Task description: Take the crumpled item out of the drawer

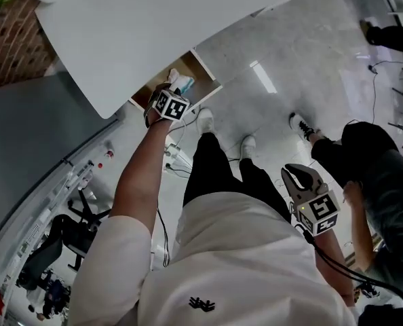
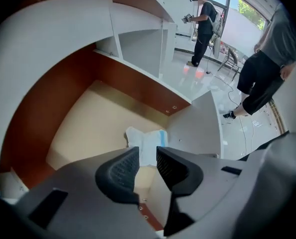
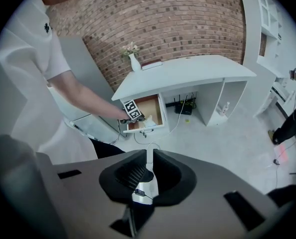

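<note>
Markings first: each gripper's cube carries black-and-white square markers, and the white shirt in head view has a small black emblem (image 1: 201, 304), too small to read. The left gripper (image 1: 174, 94) is at 11 o'clock in head view, reaching into the open drawer (image 1: 206, 71). Its own view shows the left gripper (image 2: 148, 159) released, w/ a narrow gap and nothing pinched. Straight beyond that gap at 12 the crumpled item (image 2: 146, 142), white w/ a blue edge, lies on the tan drawer floor (image 2: 98, 118), just beside the grey side panel at 3. In head view the crumpled item (image 1: 185, 84) shows right by the jaw tips. The right gripper (image 1: 298, 176) hangs at 4 beside the person's leg, well apart from the drawer. In its own view the right gripper (image 3: 147, 156) is clenched to a thin slit, w/ nothing in it. Surface and room: the white desk (image 3: 188, 73) has the drawer (image 3: 155, 114) pulled out under its left end, w/ wood-brown inner walls. A white vase w/ flowers (image 3: 134, 61) stands on the desk at 11. A red brick wall (image 3: 178, 19) is behind, and the pale glossy marble-look floor (image 1: 303, 60) has cables on it. Another person (image 1: 378, 168) crouches at 3 in head view. In left gripper view a standing person (image 2: 205, 24) is at 1, near a window (image 2: 240, 19).
</note>
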Demonstrator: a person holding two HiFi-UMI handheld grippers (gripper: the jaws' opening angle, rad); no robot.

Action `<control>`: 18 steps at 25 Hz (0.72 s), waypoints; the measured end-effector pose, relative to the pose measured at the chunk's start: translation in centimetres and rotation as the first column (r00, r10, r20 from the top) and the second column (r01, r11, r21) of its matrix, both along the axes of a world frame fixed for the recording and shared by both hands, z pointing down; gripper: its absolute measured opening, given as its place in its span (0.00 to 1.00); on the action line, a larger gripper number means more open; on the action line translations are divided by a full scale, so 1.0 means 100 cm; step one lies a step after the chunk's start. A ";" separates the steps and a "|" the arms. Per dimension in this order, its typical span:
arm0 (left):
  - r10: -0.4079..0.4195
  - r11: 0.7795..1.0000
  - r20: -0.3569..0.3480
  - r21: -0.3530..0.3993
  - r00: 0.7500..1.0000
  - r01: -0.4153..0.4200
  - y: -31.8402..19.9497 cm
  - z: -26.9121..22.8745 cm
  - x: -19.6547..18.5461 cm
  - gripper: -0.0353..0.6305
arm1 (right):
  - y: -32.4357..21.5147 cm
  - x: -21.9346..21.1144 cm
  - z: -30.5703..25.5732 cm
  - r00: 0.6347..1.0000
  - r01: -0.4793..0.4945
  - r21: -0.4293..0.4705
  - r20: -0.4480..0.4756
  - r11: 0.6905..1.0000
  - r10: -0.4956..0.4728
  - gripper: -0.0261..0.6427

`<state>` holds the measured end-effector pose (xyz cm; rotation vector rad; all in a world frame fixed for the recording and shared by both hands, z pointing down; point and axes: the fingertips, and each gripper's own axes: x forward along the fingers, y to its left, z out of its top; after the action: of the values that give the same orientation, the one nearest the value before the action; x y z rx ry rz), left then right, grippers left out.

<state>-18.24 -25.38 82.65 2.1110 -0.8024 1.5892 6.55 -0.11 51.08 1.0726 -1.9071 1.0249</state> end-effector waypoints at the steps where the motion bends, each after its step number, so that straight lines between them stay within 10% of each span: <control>1: 0.003 1.000 0.006 -0.001 1.000 -0.003 -0.005 0.008 0.001 0.23 | -0.001 0.001 0.005 1.000 -0.001 -0.011 0.000 1.000 0.001 0.14; 18: 0.042 0.997 0.111 -0.069 0.993 -0.035 -0.027 0.072 0.001 0.12 | -0.007 0.013 0.049 1.000 -0.030 -0.079 -0.013 0.996 0.029 0.13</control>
<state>-18.15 -28.09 89.81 2.0164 -0.7369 1.7435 7.90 -0.86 55.98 1.0619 -1.8311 1.0987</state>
